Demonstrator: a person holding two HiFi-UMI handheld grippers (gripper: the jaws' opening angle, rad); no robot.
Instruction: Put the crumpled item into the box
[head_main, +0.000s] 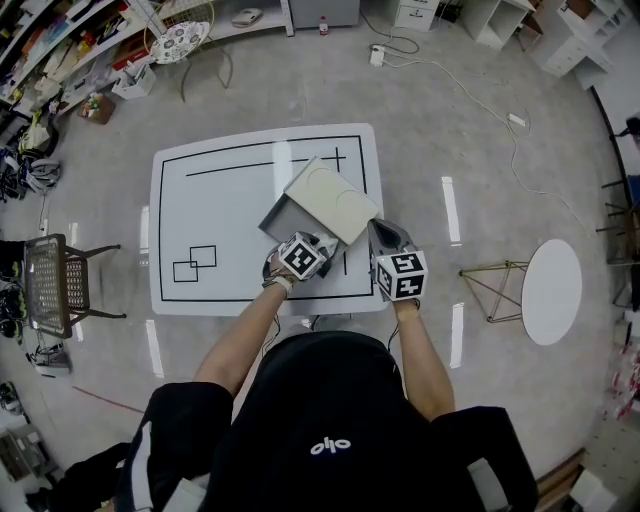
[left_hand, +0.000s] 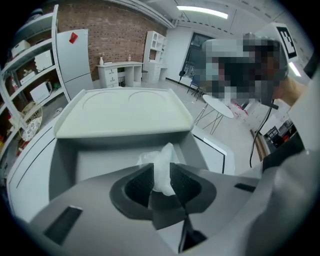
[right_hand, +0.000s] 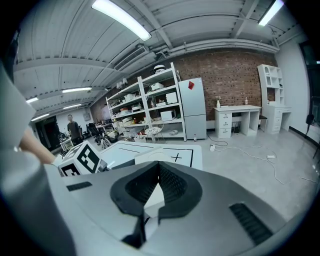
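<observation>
Left gripper view shows my left hand-held gripper (left_hand: 161, 169) at the open grey box (left_hand: 65, 167). Its jaws are parted, and the white crumpled item (left_hand: 160, 159) stands loosely between them, over the box's hollow. The box's pale lid (left_hand: 125, 112) is tipped up behind it. My right hand-held gripper (right_hand: 157, 165) is clenched on nothing, tips together. I hold it just to the right of the box, over the near right corner of the white desk (head_main: 215, 200).
</observation>
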